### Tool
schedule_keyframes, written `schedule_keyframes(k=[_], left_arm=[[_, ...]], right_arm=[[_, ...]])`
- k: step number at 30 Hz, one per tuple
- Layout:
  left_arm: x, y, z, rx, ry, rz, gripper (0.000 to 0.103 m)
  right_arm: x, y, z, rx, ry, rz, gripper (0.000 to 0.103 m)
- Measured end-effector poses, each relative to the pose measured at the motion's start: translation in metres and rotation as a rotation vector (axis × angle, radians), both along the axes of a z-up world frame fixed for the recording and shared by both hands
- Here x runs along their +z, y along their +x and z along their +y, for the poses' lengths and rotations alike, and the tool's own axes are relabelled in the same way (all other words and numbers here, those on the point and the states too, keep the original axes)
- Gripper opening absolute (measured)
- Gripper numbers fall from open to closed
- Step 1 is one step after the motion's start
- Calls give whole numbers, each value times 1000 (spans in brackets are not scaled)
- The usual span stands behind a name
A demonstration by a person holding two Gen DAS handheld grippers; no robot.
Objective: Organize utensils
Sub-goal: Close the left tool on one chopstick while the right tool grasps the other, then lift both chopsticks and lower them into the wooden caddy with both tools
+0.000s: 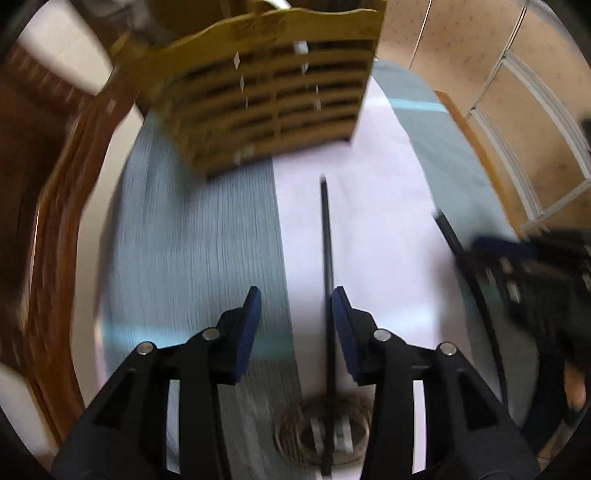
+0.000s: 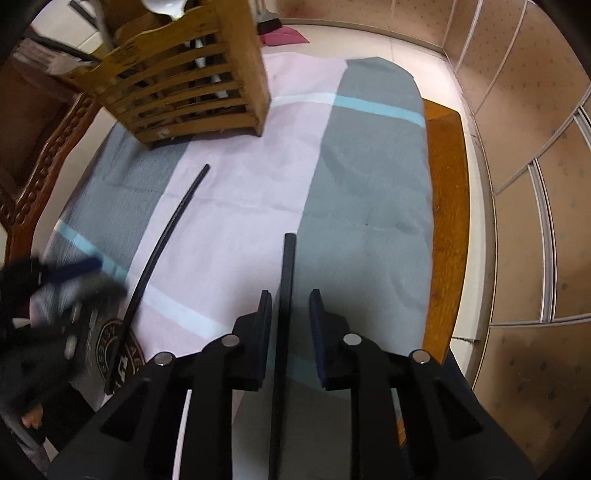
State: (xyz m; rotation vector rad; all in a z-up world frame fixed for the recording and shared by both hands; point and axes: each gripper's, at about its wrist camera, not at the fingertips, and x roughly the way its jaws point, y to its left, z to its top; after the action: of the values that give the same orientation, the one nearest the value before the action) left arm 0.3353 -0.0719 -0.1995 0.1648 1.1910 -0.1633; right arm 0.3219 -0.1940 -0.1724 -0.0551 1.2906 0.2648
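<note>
A slatted wooden utensil holder [image 1: 266, 96] stands at the far side of the cloth; it also shows in the right wrist view [image 2: 192, 81] with a white spoon [image 2: 166, 7] inside. One black chopstick [image 1: 327, 273] lies on the pink stripe, just inside the right finger of my open left gripper [image 1: 295, 306]; it also shows in the right wrist view [image 2: 162, 254]. A second black chopstick [image 2: 286, 295] lies between the fingers of my right gripper [image 2: 291, 306], whose jaws stand apart around it. The right gripper [image 1: 535, 266] is blurred in the left wrist view.
A grey, pink and blue striped cloth [image 2: 362, 184] covers a wooden table [image 2: 443, 221]. A round printed emblem [image 1: 325, 432] lies near the front. A carved wooden chair back [image 2: 48, 155] stands at the left. Tiled floor and panelled walls lie beyond.
</note>
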Motion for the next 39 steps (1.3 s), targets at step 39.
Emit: schedule_keyframes(k=[39], left_arm=[[178,-68,37,27,-97,-380,5]], right_arm=[[138,-29,-6,-45,60,-296,7]])
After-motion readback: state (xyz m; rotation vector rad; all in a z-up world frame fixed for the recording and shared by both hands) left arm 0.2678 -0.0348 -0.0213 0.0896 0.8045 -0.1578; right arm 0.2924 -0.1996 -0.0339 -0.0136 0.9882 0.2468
